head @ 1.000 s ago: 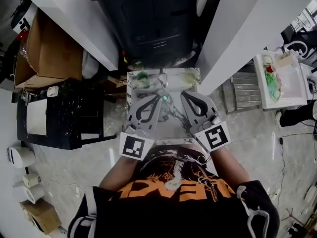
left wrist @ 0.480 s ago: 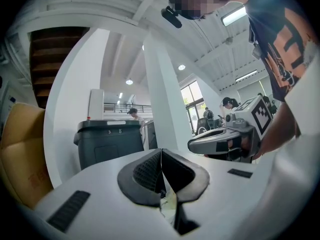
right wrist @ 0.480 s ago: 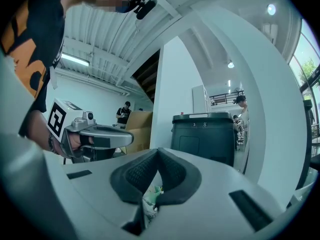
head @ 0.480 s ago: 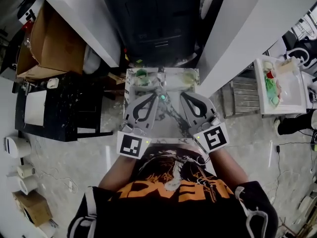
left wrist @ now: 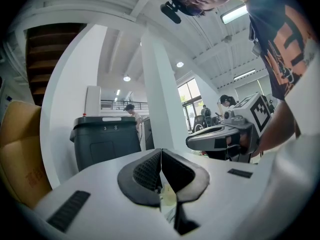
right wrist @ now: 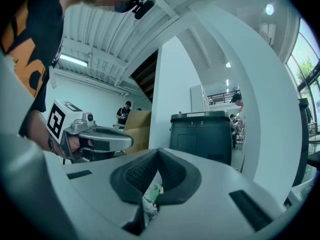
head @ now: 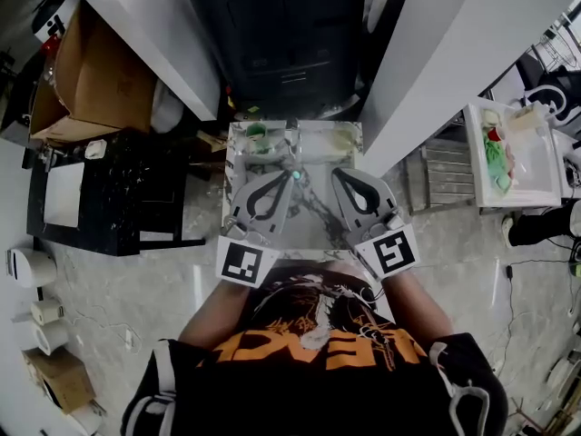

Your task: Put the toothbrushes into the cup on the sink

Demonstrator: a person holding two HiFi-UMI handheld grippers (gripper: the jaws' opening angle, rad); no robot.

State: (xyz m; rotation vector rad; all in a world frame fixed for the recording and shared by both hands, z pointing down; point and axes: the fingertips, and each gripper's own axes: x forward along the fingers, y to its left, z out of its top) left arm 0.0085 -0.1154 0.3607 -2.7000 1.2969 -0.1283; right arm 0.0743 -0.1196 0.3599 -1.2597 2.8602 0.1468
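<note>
Left gripper point(left wrist: 161, 155) and right gripper point(right wrist: 157, 155) hover side by side over sink point(head: 313, 218), both jaws pressed together, empty. Cup point(head: 257, 133) at sink's back-left.

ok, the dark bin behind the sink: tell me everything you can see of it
The bin is a large dark grey box, plastic by the look of it, standing upright with its lid closed just beyond the marbled sink and flanked by white walls. Both gripper views show its front: a recessed panel, the digits 3 and 8 just under the lid, and a pale strip on the lid's edge. Nothing is seen touching it.
</note>
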